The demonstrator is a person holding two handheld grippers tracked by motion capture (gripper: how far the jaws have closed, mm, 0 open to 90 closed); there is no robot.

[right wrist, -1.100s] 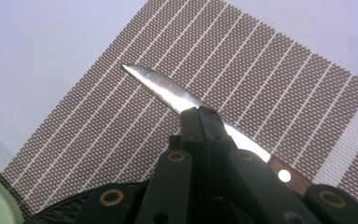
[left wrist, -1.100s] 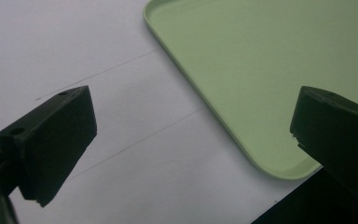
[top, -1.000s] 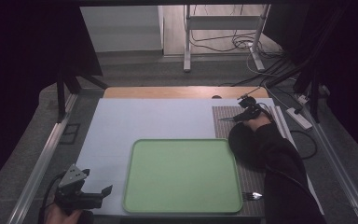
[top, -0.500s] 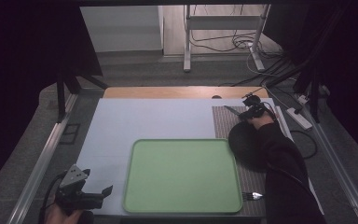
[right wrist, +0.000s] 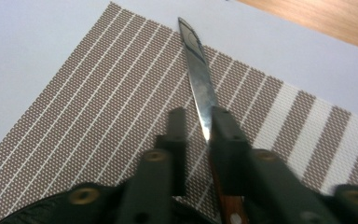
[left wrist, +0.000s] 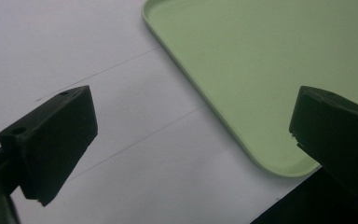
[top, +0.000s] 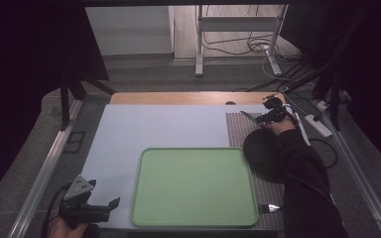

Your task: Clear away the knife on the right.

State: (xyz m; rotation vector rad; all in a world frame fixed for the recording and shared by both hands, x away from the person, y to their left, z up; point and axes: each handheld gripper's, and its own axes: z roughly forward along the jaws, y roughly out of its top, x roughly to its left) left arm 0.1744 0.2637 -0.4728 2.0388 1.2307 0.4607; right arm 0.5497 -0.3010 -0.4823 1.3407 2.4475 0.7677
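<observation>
1. High view: the right gripper is at the far right of the bench, over the far end of a striped mat. A knife sticks out of it to the left, its blade above the mat. Just nearer the person lies a black plate on the same mat, and a fork lies at the mat's near end. A green tray sits in the middle of the bench, between the two grippers. The left gripper is at the near left corner, level, pointing toward the tray and well apart from the knife.

2. Left gripper view: the left gripper has its jaws spread wide with nothing between them. Under them lie the pale bench cover and the near corner of the tray.

3. Right gripper view: the right gripper has its jaws set narrow and has just been opening. The knife lies between them, its blade running forward past the tips over the mat, its wooden handle low between the jaws. The blade lies against the right-hand jaw; a slim gap shows on the other side, so the pads no longer clamp it. Whether the blade touches the mat I cannot tell.
</observation>
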